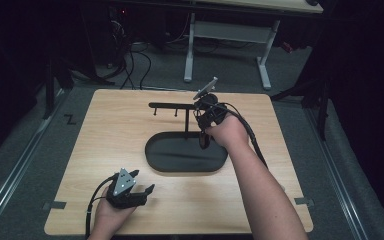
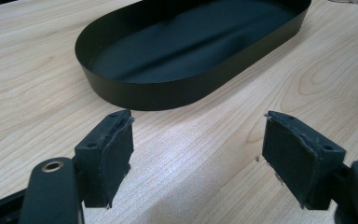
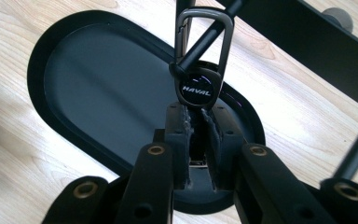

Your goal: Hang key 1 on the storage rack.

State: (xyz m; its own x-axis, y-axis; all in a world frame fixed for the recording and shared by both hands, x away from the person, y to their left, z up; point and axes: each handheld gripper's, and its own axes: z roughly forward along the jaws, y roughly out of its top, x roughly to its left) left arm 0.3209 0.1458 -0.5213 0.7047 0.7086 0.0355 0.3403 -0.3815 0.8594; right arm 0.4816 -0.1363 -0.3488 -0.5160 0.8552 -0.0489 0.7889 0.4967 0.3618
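My right gripper (image 3: pixel 196 122) clamped on key fob (image 3: pixel 196 91), carabiner (image 3: pixel 205 39) end up, over right end of black tray (image 3: pixel 37 60) beside stand's post (image 3: pixel 209 39). Carabiner overlaps post; can't tell if looped round it or just in front. Left gripper (image 2: pixel 198 154) wide, empty, low over desk (image 2: pixel 28 70) near tray. My read: step is moving fob between stand's bar (image 1: pixel 172 105) and tray. Next: keep grip firm, keep carabiner off post, keep left clear.
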